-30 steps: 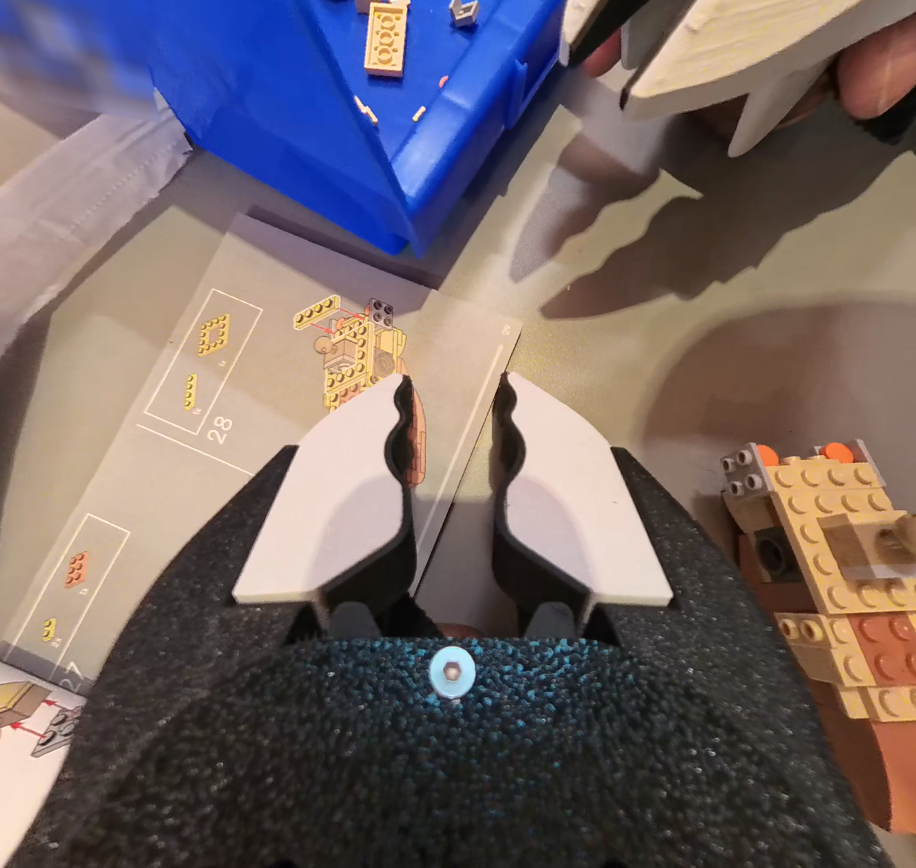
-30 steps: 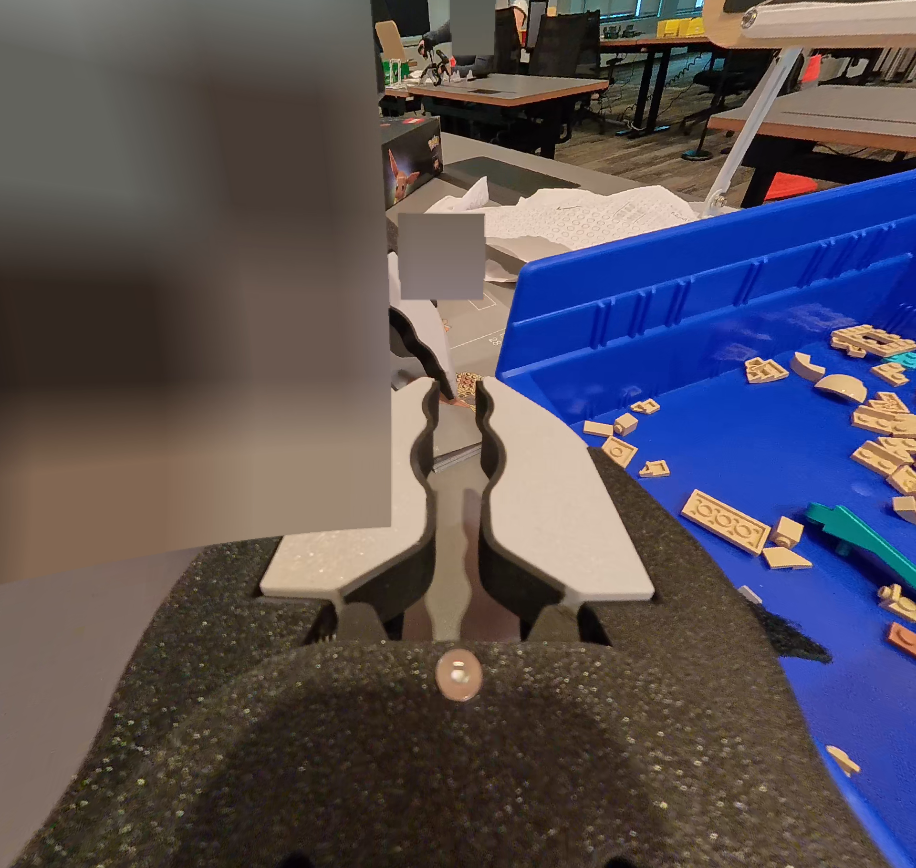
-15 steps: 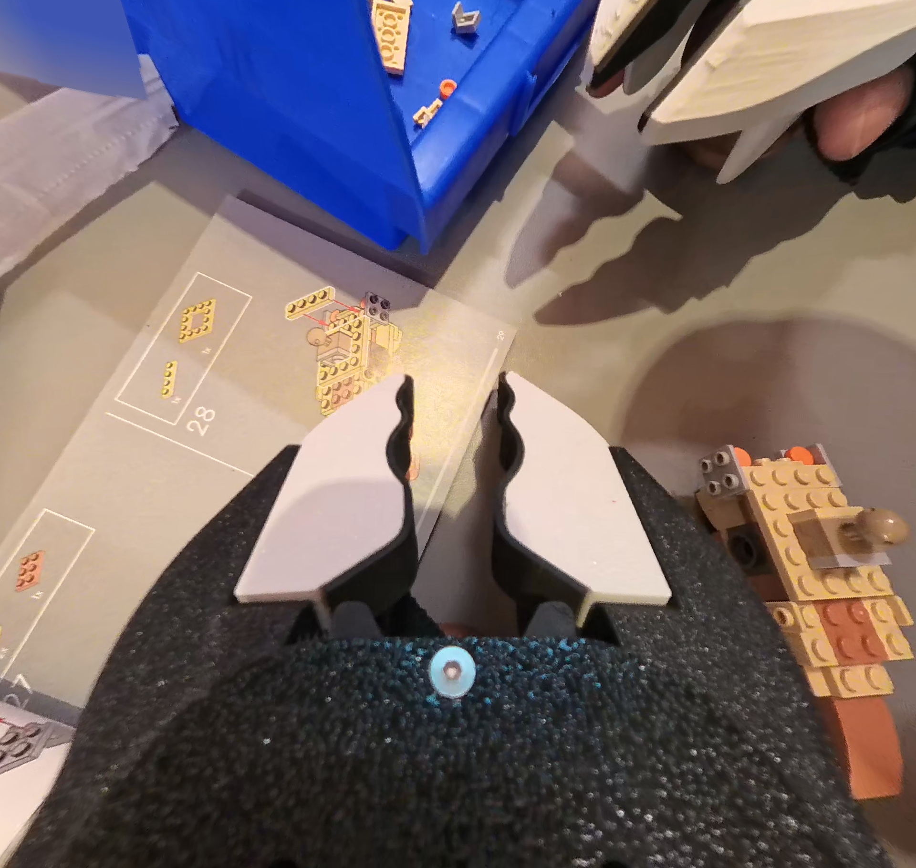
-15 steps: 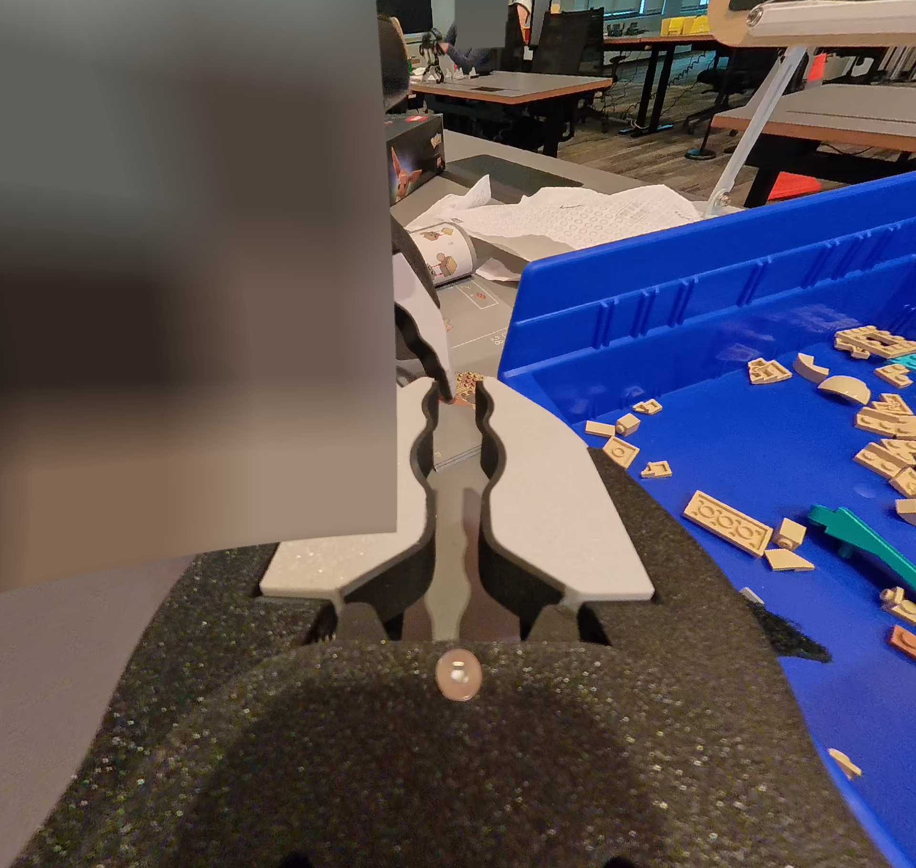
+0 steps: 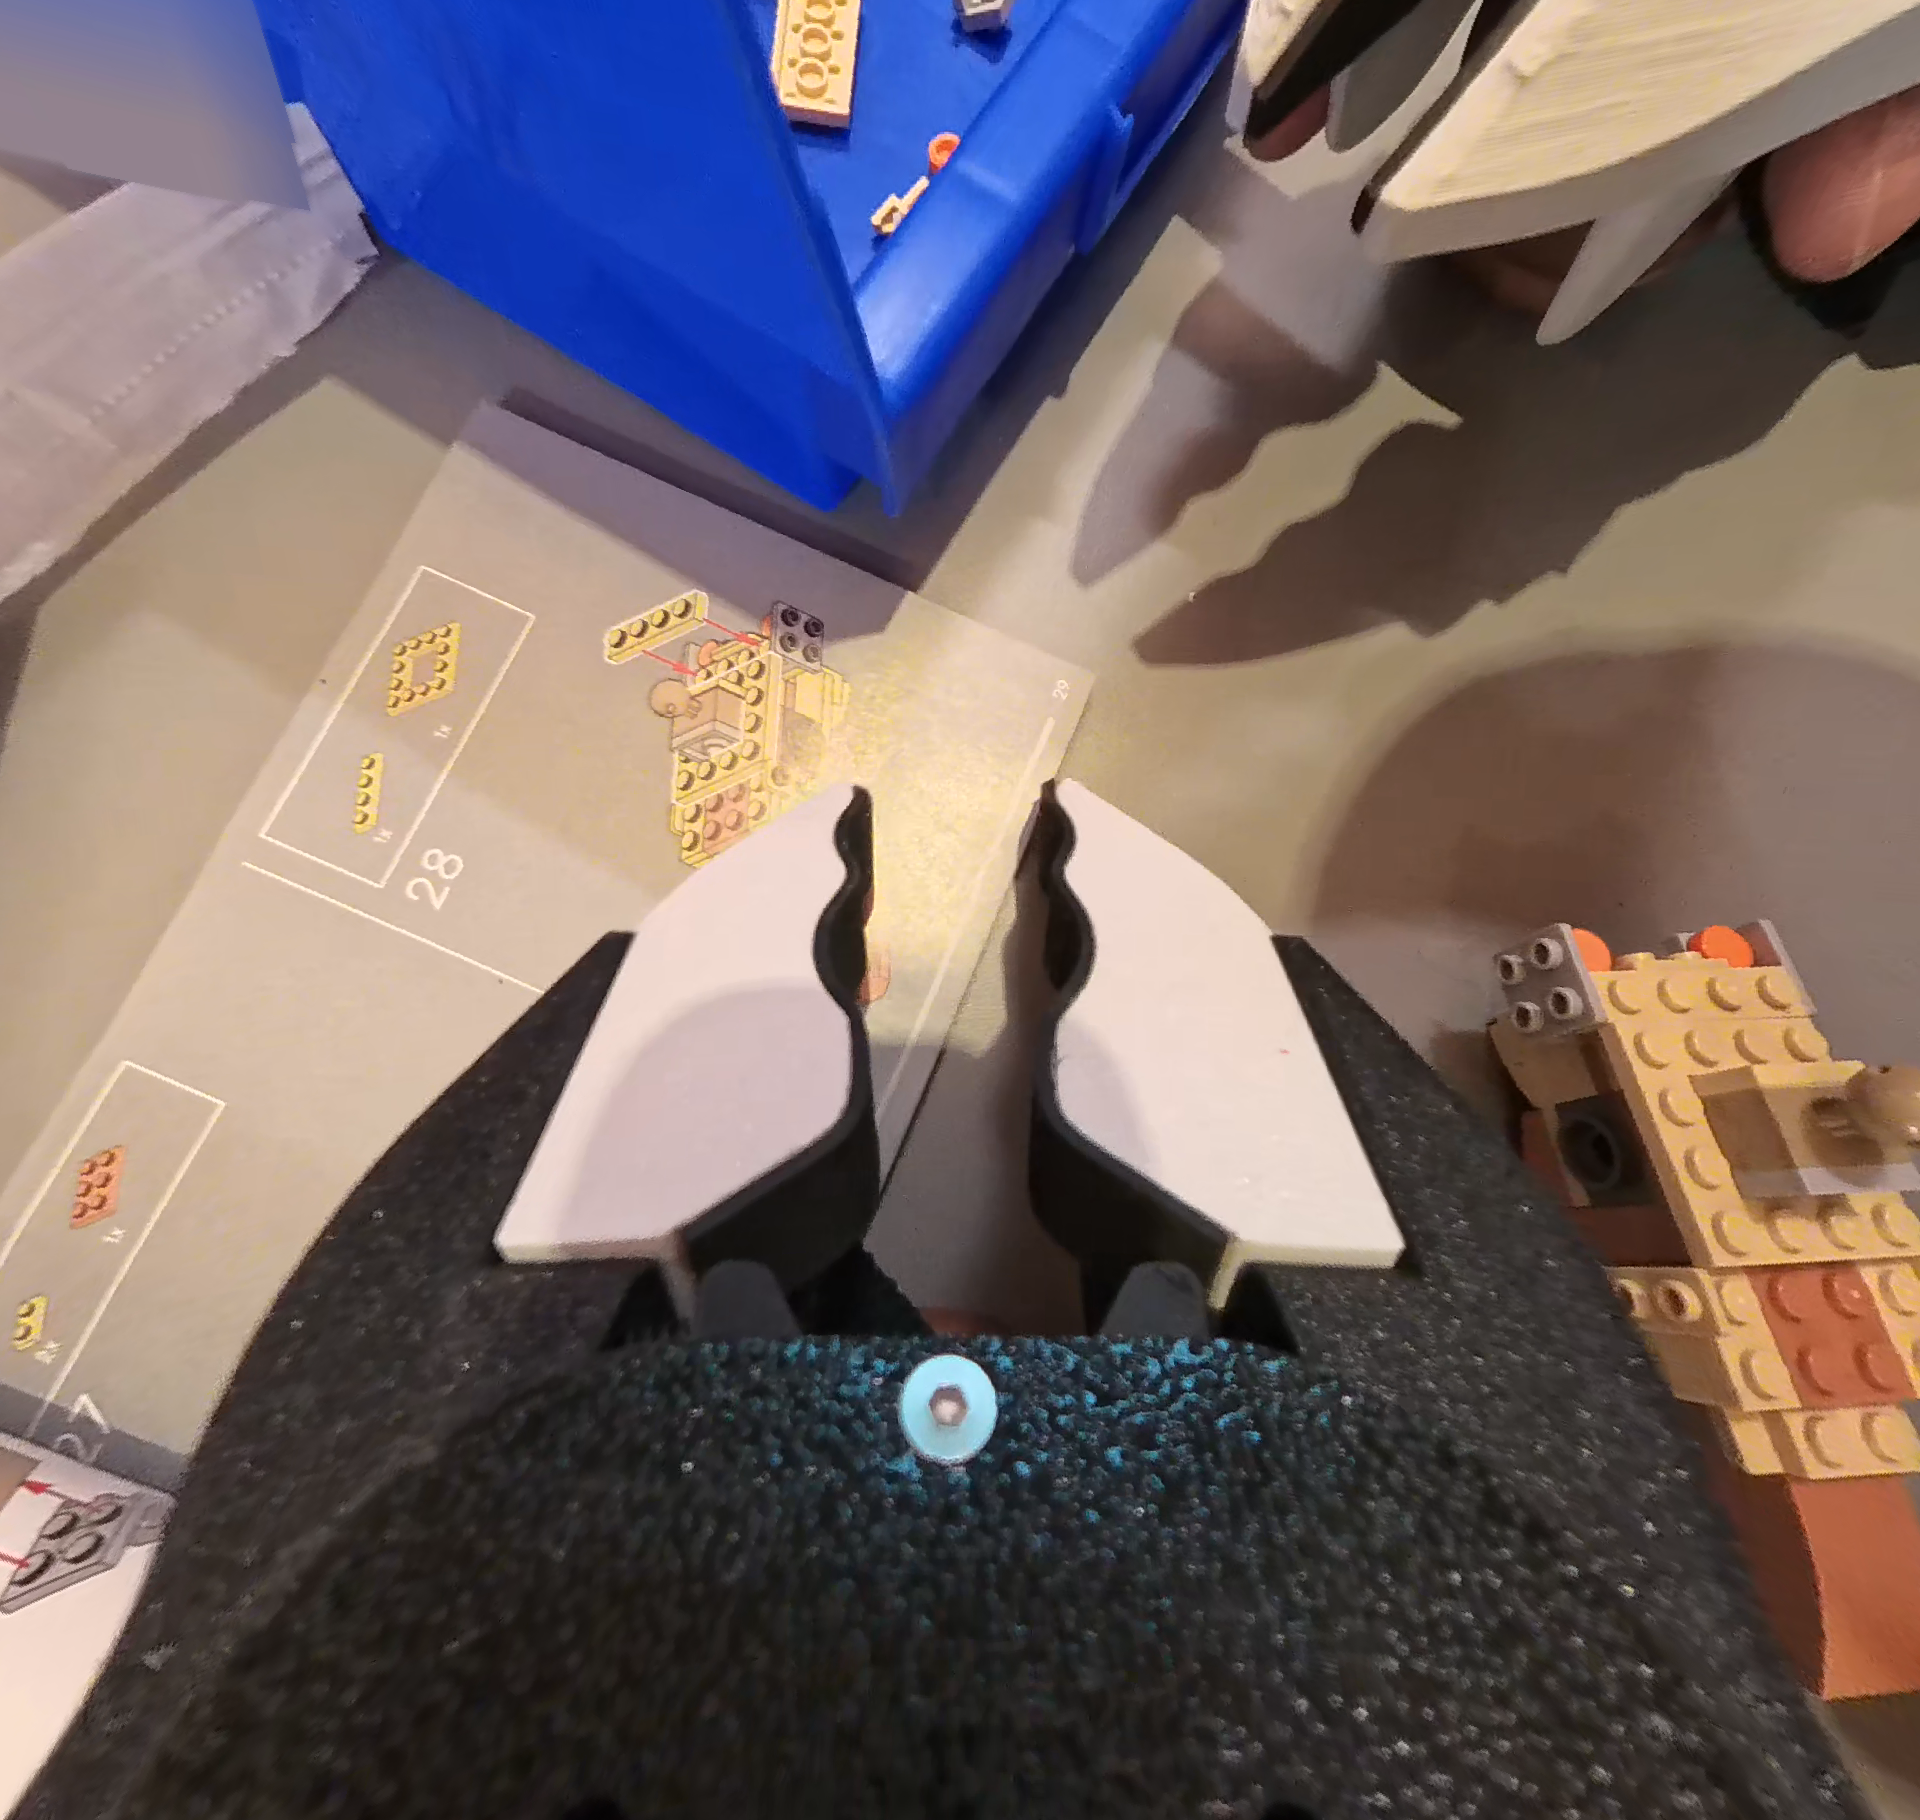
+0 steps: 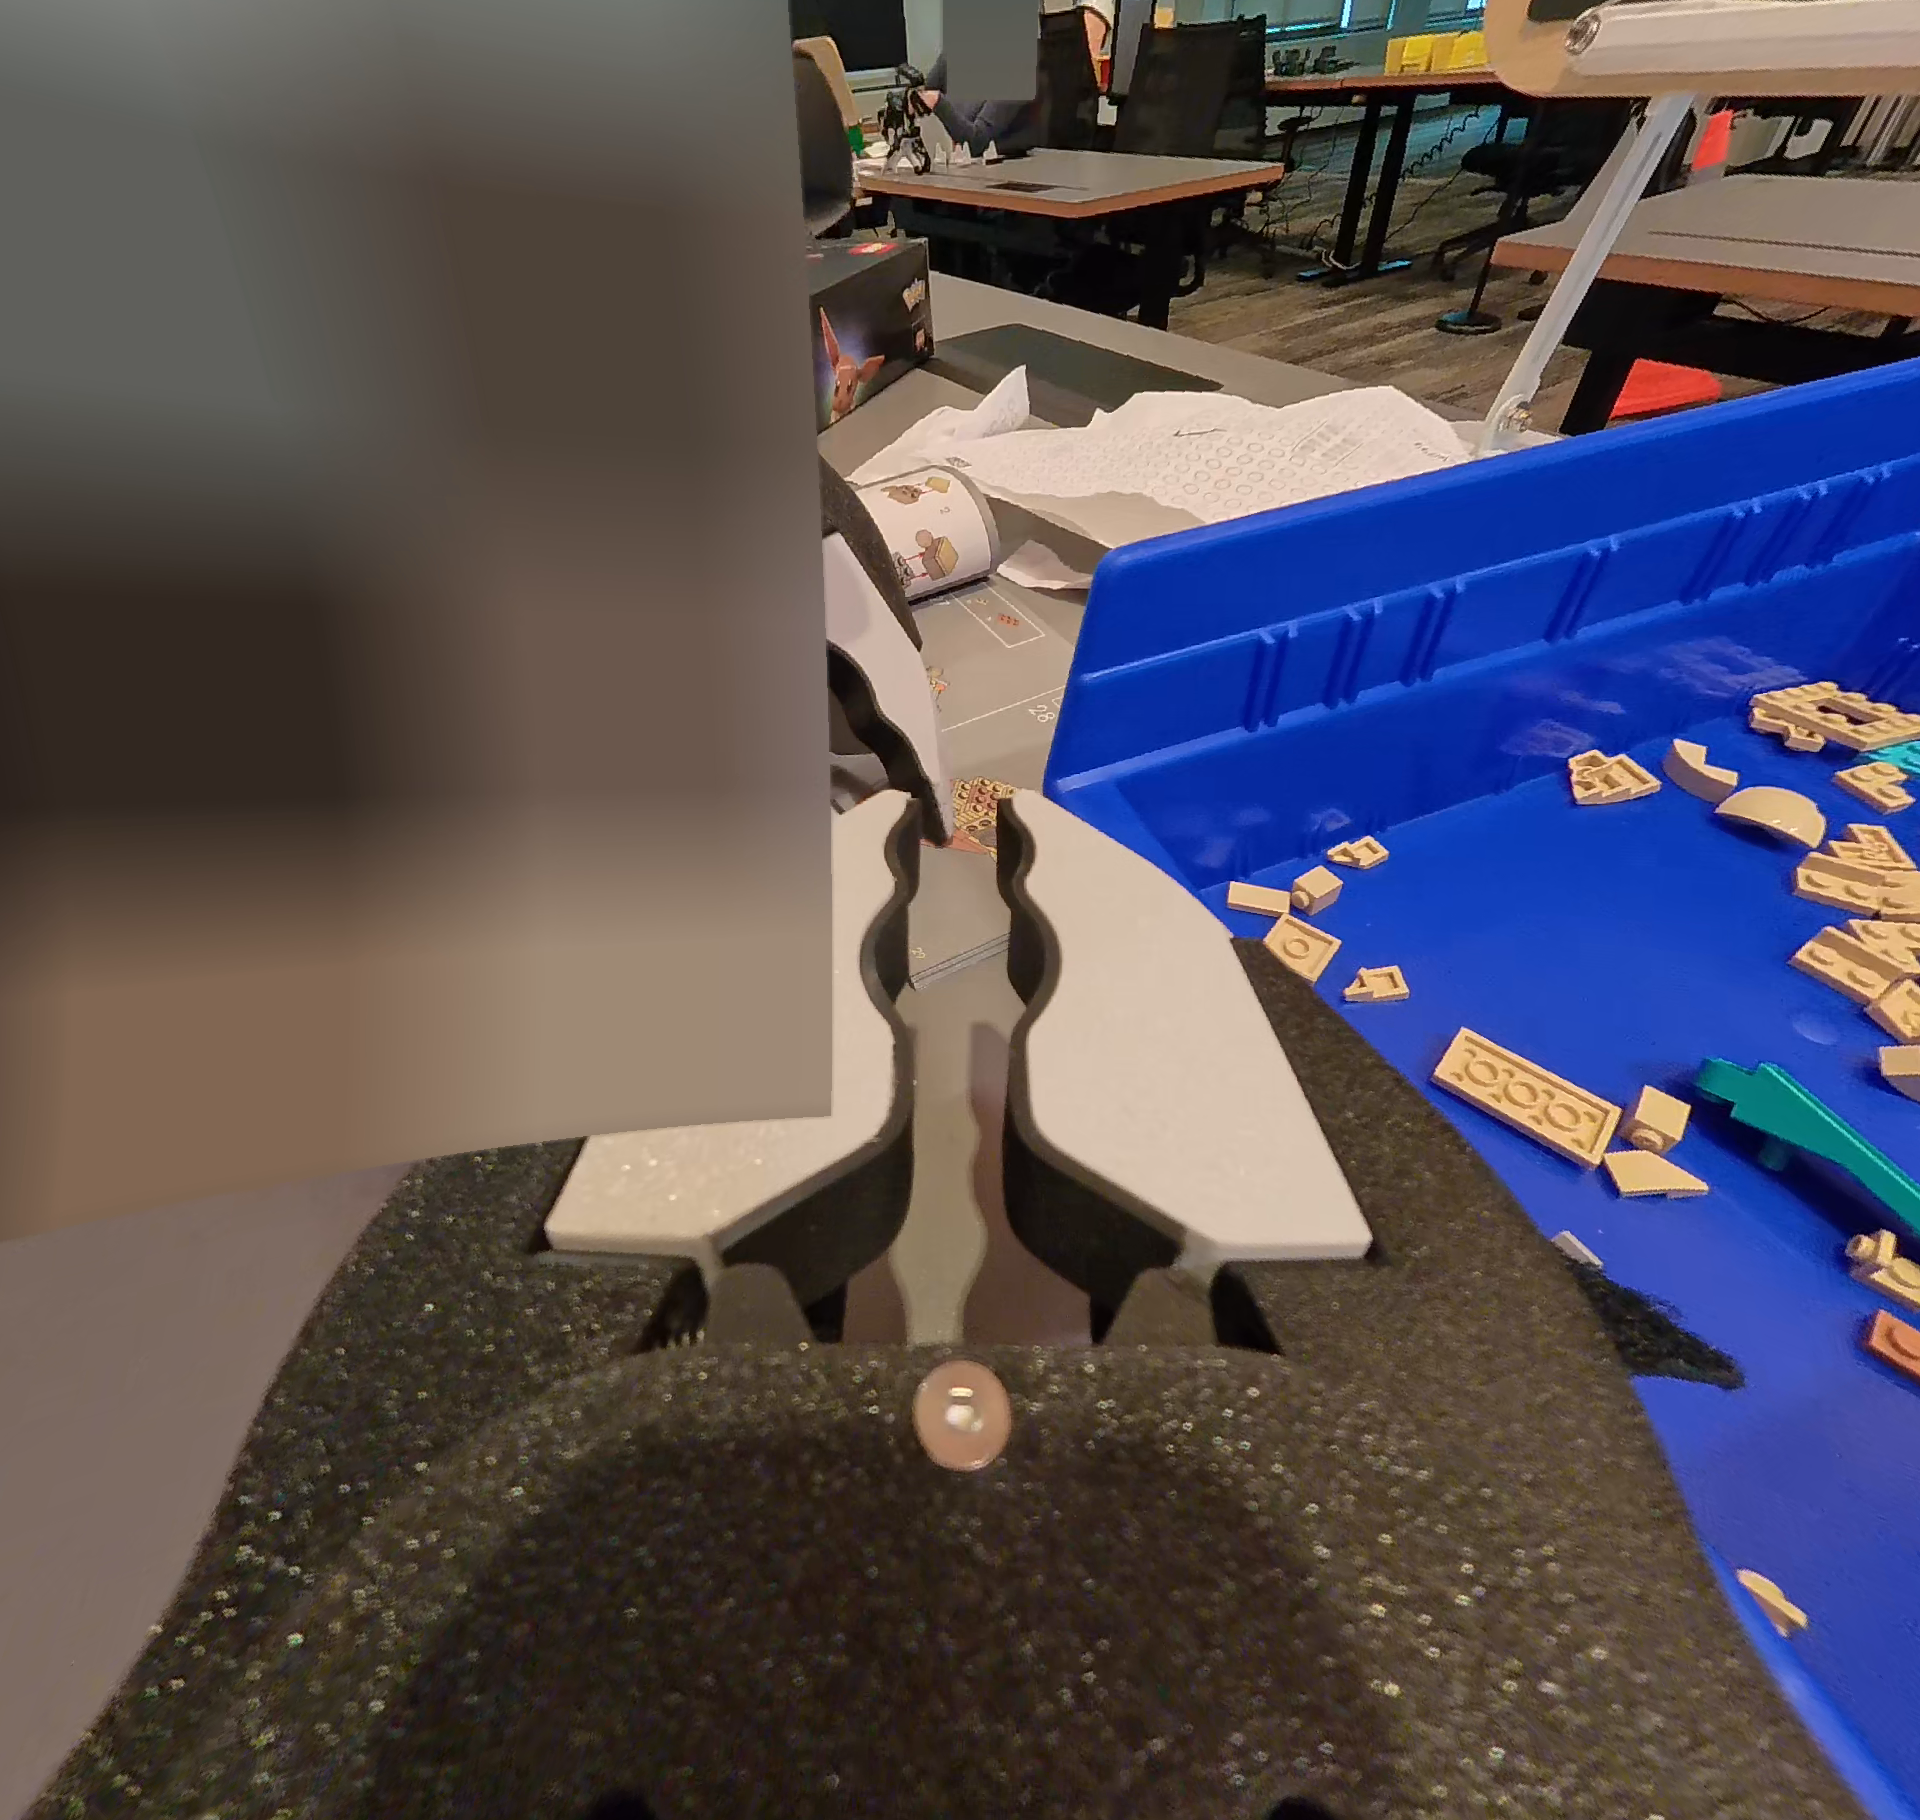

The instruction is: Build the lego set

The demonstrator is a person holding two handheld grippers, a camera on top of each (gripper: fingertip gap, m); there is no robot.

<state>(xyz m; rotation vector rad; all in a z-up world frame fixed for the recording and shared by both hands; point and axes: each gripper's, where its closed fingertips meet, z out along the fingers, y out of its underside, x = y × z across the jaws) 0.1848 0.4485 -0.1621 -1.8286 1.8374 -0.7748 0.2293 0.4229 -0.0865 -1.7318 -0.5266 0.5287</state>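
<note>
The left claw (image 5: 951, 814) stands open and empty at centre frame, over the instruction booklet (image 5: 540, 835) lying on the bench (image 5: 1507, 627). The half-built lego model (image 5: 1725, 1178) sits at right edge. The right claw (image 6: 956, 825) is slightly parted, holding nothing, with the blue bin (image 6: 1455, 627) of loose tan pieces (image 6: 1525, 1097) at its right.
</note>
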